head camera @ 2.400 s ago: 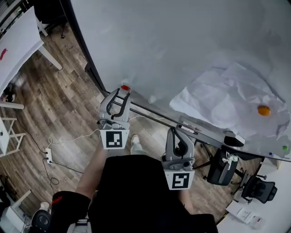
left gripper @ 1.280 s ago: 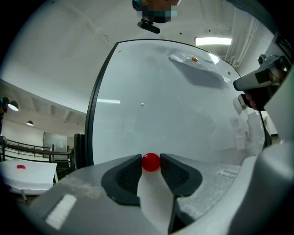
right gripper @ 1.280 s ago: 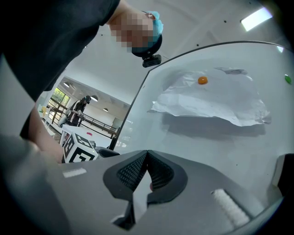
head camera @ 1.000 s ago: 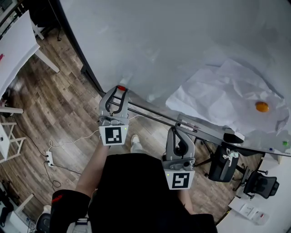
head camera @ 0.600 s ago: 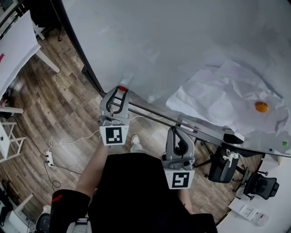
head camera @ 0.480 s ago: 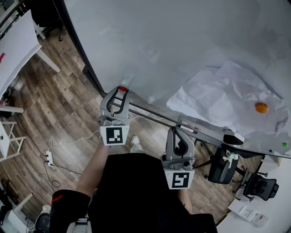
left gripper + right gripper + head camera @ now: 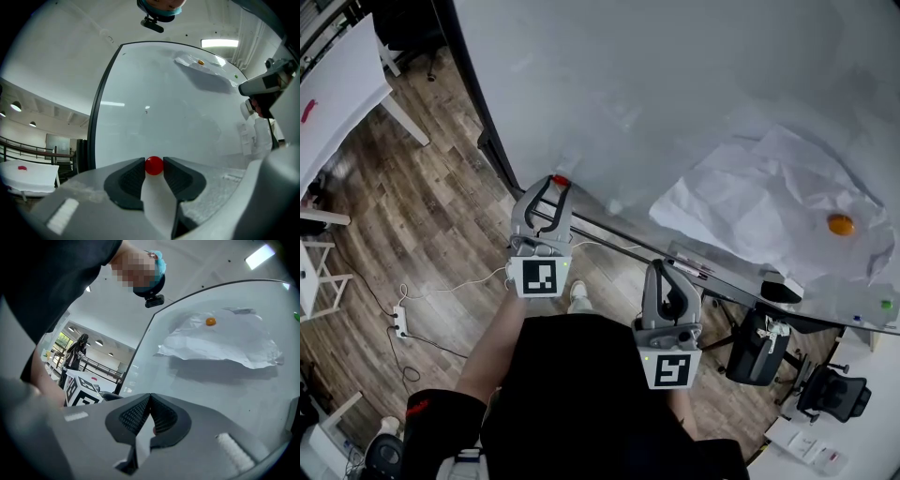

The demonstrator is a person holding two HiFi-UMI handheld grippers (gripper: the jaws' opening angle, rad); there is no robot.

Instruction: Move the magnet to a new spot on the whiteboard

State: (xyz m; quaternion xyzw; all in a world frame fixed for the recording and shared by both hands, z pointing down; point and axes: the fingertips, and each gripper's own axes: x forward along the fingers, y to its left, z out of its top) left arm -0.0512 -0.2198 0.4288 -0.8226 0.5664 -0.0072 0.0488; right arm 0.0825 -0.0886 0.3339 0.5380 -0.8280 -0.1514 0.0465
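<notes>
A small red magnet (image 7: 560,180) sits between the fingertips of my left gripper (image 7: 557,186), near the lower left corner of the whiteboard (image 7: 675,84). In the left gripper view both pads press on the red magnet (image 7: 154,165), with the whiteboard (image 7: 164,108) right behind it; whether they touch I cannot tell. My right gripper (image 7: 656,269) hangs lower, by the board's bottom rail, shut and empty. In its own view the right gripper (image 7: 150,395) has its tips together.
A crumpled paper sheet (image 7: 778,211) is pinned to the board by an orange magnet (image 7: 842,225). A green magnet (image 7: 887,305) sits at the far right. A black bag (image 7: 755,347), an office chair (image 7: 834,394), a white table (image 7: 337,94) and a power strip (image 7: 398,322) stand around.
The left gripper keeps its hold on the red magnet at the board's lower left. The whole view has shifted slightly to the right; the right gripper has not moved.
</notes>
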